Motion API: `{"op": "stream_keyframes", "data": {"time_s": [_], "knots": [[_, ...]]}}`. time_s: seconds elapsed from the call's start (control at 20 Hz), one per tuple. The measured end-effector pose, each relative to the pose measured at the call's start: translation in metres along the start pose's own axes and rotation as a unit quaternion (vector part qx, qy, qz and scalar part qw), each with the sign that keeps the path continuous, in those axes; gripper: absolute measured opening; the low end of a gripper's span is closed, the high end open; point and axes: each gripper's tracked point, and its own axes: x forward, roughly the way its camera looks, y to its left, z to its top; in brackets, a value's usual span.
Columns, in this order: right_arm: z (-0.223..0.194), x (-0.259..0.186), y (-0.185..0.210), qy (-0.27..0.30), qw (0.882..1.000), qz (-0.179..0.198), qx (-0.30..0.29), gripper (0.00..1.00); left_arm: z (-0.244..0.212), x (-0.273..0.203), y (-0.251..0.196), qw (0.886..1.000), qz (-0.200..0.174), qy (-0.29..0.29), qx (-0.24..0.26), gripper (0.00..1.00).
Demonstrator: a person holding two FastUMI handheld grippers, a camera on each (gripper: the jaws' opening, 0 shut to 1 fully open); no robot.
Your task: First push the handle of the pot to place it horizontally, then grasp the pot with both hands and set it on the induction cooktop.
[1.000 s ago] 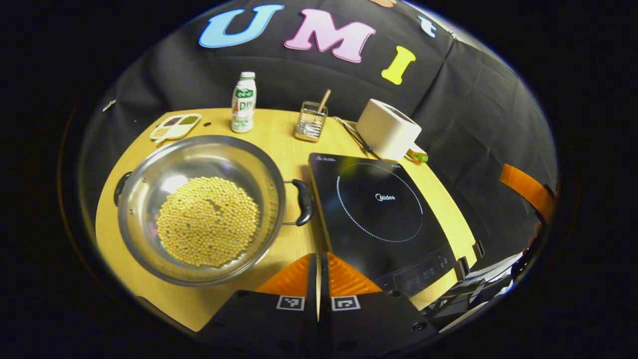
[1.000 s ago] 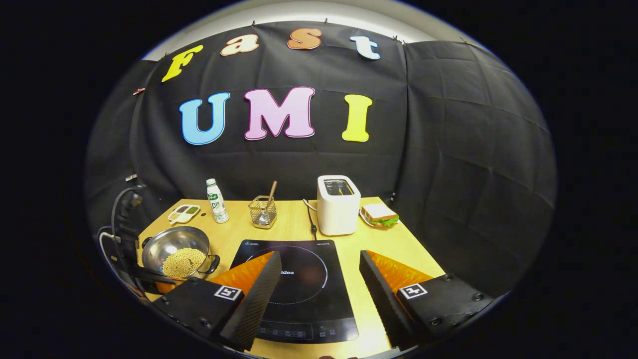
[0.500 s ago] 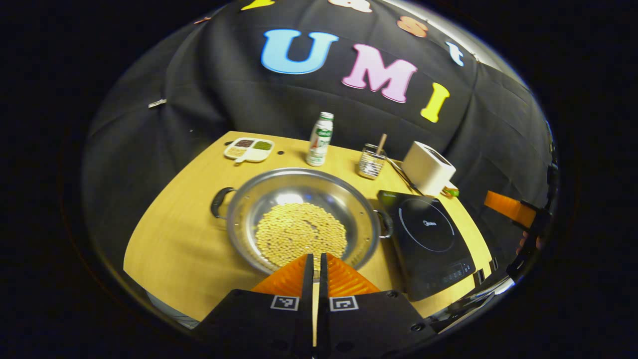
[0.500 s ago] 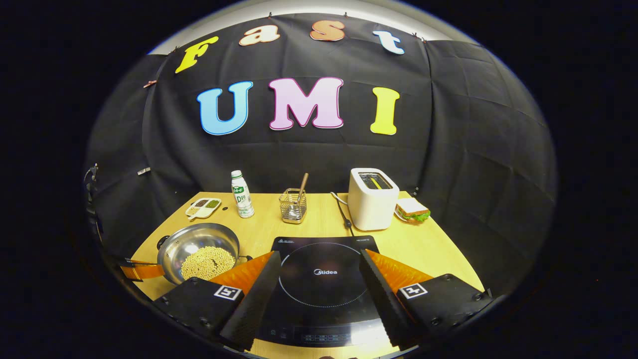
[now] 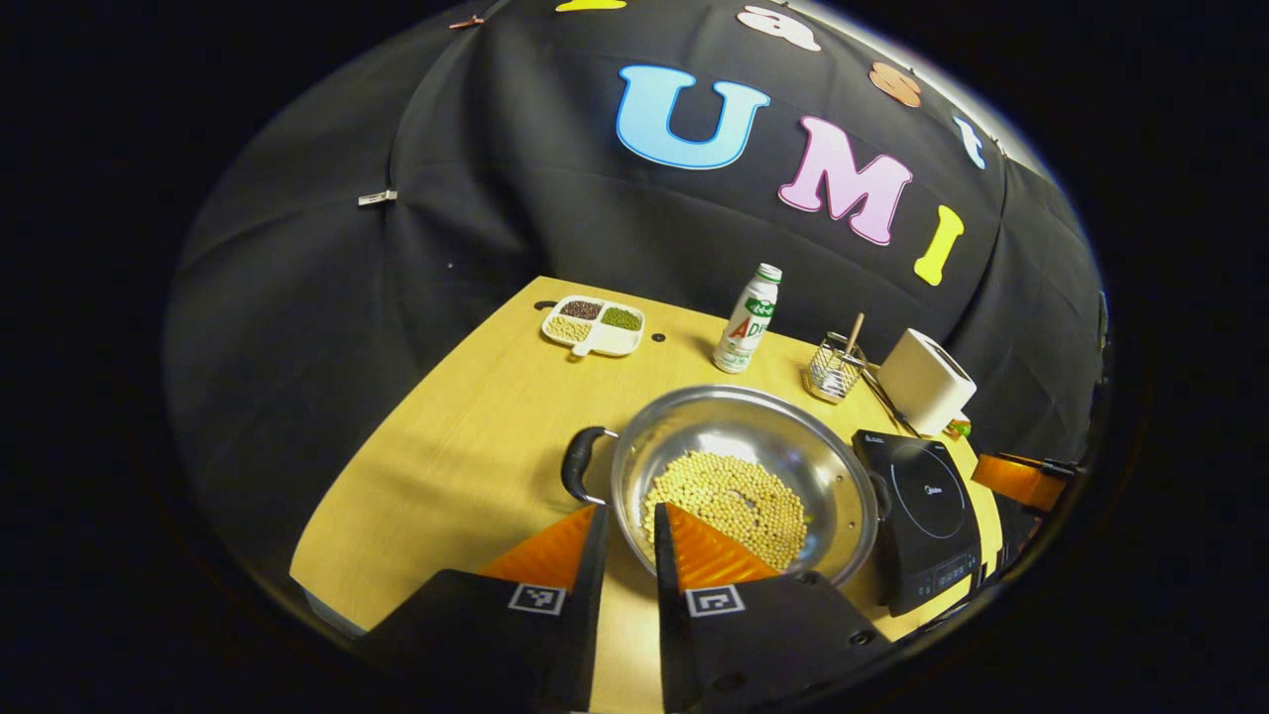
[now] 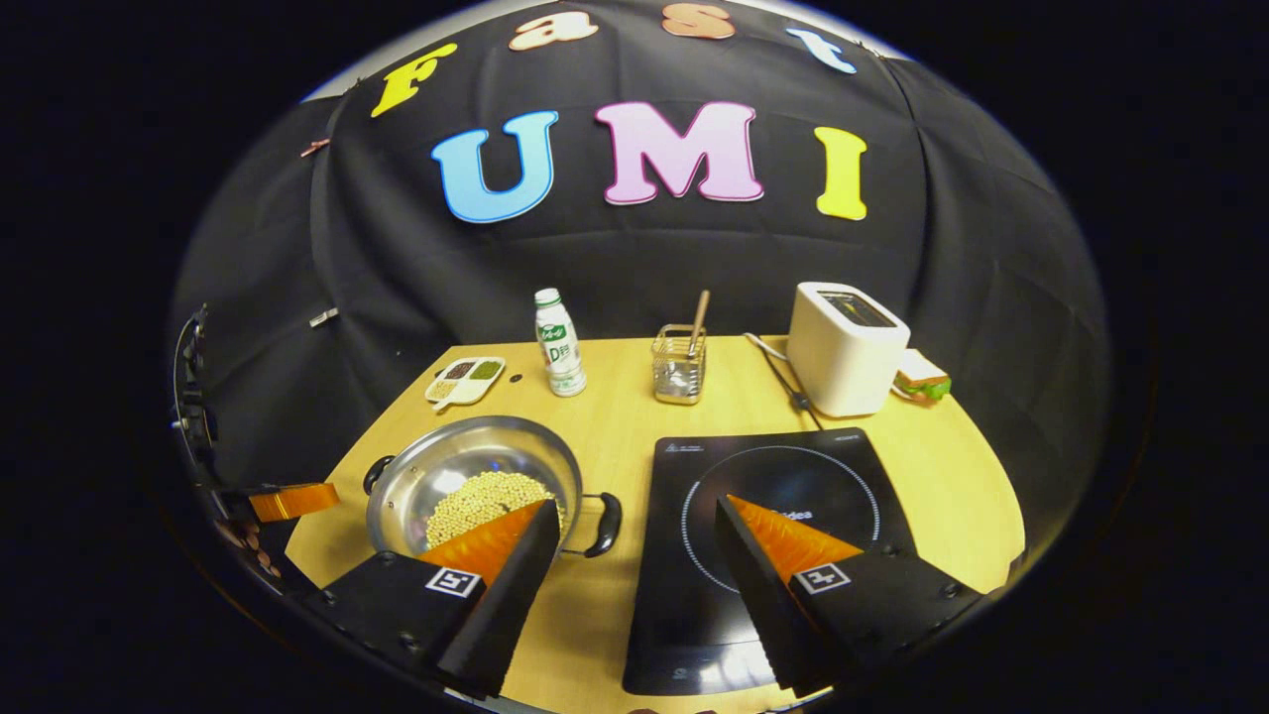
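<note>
The pot point(image 6: 474, 483) sits on the bench point(image 6: 615, 605) just left of the induction cooktop point(image 6: 783, 535), well short of its ring. We judge it stiff, smooth steel, made heavy by the beans point(image 5: 729, 504) inside, which will shift if it tips; so we take it by its two side handles, level. The left gripper point(image 5: 623, 540) has its fingers only slightly parted, holding nothing; the right gripper point(image 6: 634, 526) is spread wide, empty. The cooktop's centre seems to read "Midea", though our fingers partly cover it.
</note>
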Motion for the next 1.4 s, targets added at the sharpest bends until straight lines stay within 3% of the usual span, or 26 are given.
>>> {"op": "stream_keyframes", "data": {"time_s": [0.2,0.4,0.45,0.95,1.4], "knots": [[-0.012,0.03,0.021,0.034,0.999,0.007,-0.002,0.99,0.016,0.022,0.006,1.0,-0.014,-0.01,0.024,0.38],[-0.023,0.055,0.028,0.058,0.998,0.002,0.003,0.99,0.028,0.04,0.012,0.998,-0.018,-0.025,0.046,0.89],[-0.027,0.061,0.027,0.062,0.998,-0.002,0.002,0.99,0.031,0.046,0.014,0.998,-0.018,-0.028,0.05,0.96],[-0.058,0.101,0.032,0.133,0.99,0.008,0.047,0.99,0.013,0.092,0.021,0.997,-0.051,0.021,0.051,0.96],[-0.088,0.118,0.044,0.187,0.981,0.016,0.053,0.99,-0.016,0.128,0.012,0.992,-0.085,0.086,0.044,0.96]]}}
